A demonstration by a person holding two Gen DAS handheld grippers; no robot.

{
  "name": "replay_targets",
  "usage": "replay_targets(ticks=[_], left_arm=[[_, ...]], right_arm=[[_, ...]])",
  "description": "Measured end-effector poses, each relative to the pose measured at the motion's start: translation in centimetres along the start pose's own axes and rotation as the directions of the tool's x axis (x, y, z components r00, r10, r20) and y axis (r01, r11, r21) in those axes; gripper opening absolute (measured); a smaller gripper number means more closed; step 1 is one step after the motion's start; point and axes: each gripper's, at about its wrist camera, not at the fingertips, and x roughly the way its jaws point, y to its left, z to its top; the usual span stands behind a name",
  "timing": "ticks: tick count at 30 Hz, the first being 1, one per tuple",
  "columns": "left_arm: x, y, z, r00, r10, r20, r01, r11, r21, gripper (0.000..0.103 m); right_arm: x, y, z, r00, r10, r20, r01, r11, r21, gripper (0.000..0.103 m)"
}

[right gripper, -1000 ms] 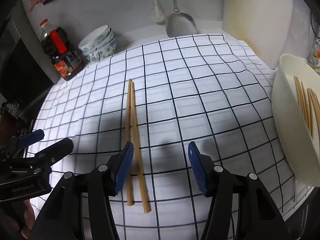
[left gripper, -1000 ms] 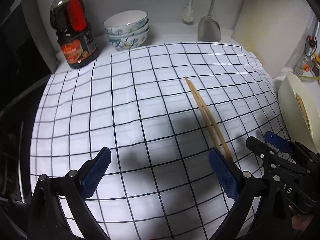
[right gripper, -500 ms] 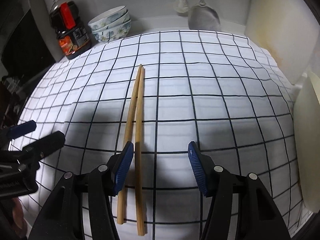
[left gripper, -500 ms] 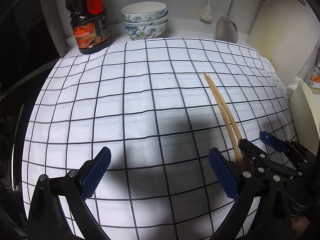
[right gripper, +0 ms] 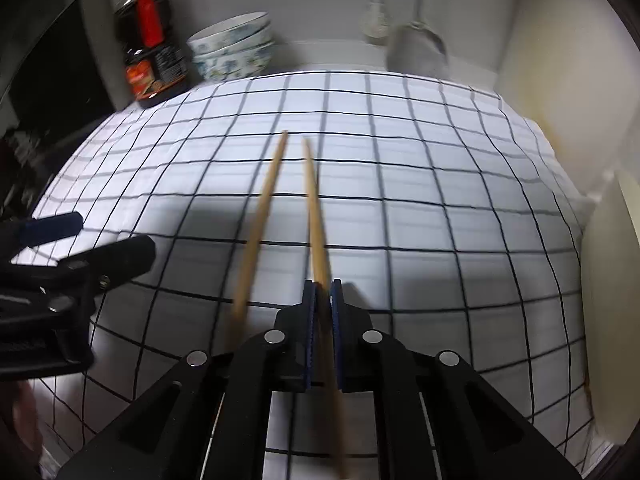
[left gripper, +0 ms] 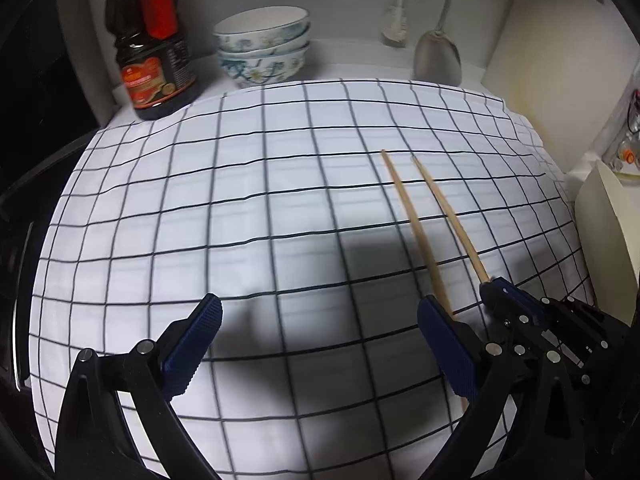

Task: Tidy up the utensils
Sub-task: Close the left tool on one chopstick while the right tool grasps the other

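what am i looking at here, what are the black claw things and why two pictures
The claws are two hand-held grippers; a person holds one in each hand. Each carries a camera looking along its fingers, hence two pictures. The left gripper is open and empty. The right gripper is shut on one chopstick; the other chopstick is outside its jaws. Below is a checked cloth. Behind it stand a sauce bottle, stacked bowls and a spatula.

My right gripper (right gripper: pixel 321 292) hides the near end of one chopstick (right gripper: pixel 314 204); the other chopstick (right gripper: pixel 256 236) blurs low down. The cream tray (left gripper: pixel 608 240) is cut off at the edge.
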Motion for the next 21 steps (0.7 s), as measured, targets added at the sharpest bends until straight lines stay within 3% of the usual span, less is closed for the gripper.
replay_targets(ticks=[9, 16, 21], left_arm=[[2.0, -3.9, 1.1, 1.0, -0.015, -0.007, 0.015, 0.998, 0.067, 0.096], [3.4, -5.6, 1.0, 1.0, -0.016, -0.022, 0.018, 0.995, 0.097, 0.096], [4.0, -6.1, 0.9, 0.999, -0.003, -0.032, 0.007, 0.993, 0.116, 0.084]], right_arm=[[-1.1, -3.6, -1.2, 0.998, -0.057, -0.011, 0.058, 0.993, 0.106, 0.007], [-1.6, -5.2, -1.6, 0.997, -0.076, -0.018, 0.077, 0.99, 0.118, 0.007], [-1.3, -5.0, -1.4, 0.996, -0.089, -0.021, 0.091, 0.992, 0.088, 0.026]])
